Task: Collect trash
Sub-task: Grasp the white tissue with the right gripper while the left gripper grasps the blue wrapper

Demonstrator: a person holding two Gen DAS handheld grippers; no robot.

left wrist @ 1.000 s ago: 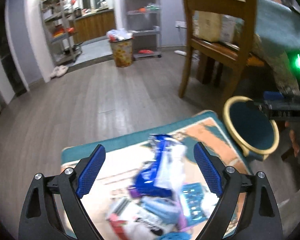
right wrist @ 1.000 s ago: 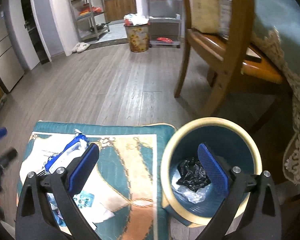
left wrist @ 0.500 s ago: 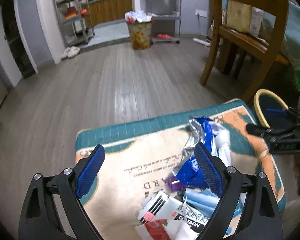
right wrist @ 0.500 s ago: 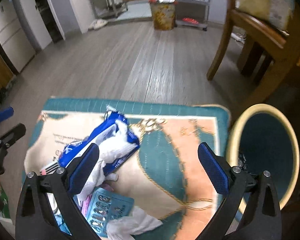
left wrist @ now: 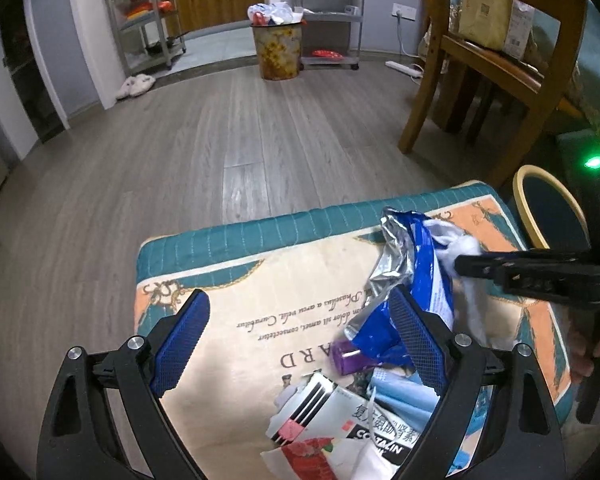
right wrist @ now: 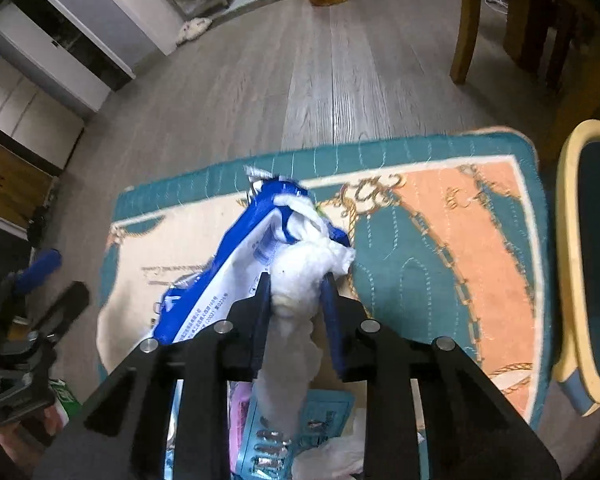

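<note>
Although the right gripper [right wrist: 296,294] has its fingers pressed onto a wad of white tissue [right wrist: 300,280], most of the collecting looks undone, since a heap of litter lies on the mat [right wrist: 440,240], the landmark for everything here. Nearest on the mat, at its near edge, sit a printed white box [left wrist: 340,420], a red-patterned wrapper [left wrist: 312,454], pale blue packets [left wrist: 404,400] and a blister strip [right wrist: 300,432]. A little farther in, a small purple bottle [left wrist: 350,356] lies against a blue and silver foil bag [left wrist: 412,272], which is crumpled and torn open, its silver lining showing. The tissue, soft and crushed, rests against that bag, roughly at the mat's middle; whether it has lifted clear of the mat cannot be told. The left gripper [left wrist: 298,340] hovers above the mat's near half with its fingers spread wide and nothing between them. Just off the mat's right edge stands the yellow-rimmed blue bin [right wrist: 580,248], upright; its contents are not visible. Judging by this, the tissue needs carrying to the bin, and every other piece remains. Far beyond the mat, across the wooden floor [left wrist: 220,140], a flowered basket [left wrist: 278,50] overflows.
</note>
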